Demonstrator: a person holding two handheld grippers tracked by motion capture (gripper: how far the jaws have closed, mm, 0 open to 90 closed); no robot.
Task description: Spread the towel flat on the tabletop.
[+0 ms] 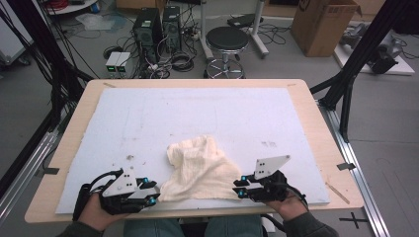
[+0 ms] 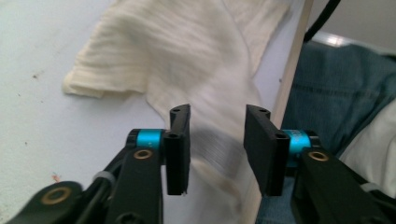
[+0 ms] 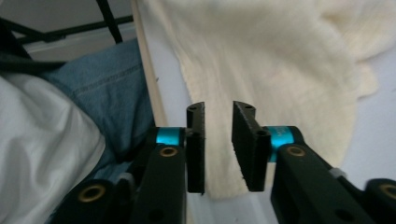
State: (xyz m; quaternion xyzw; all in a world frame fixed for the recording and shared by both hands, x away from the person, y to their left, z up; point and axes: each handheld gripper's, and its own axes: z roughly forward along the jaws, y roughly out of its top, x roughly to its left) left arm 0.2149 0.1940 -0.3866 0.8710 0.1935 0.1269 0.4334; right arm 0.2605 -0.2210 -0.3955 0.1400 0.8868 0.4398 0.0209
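Note:
A crumpled cream cloth (image 1: 200, 170) lies on the pale mat (image 1: 197, 113) near the table's front edge. My left gripper (image 1: 154, 192) sits at the cloth's near left corner. In the left gripper view its jaws (image 2: 217, 140) stand wide apart, with the cloth (image 2: 187, 56) lying on the mat between and beyond them. My right gripper (image 1: 237, 189) is at the near right corner. Seen in the right gripper view, that gripper (image 3: 218, 140) is open with a narrower gap, and the cloth's edge (image 3: 261, 60) runs under the gap.
The wooden table edge (image 1: 197, 215) runs just behind both grippers, with the person's jeans (image 2: 336, 88) below it. Past the far edge stand a black stool (image 1: 226, 42), computer towers (image 1: 158, 27) and a cardboard box (image 1: 321, 24).

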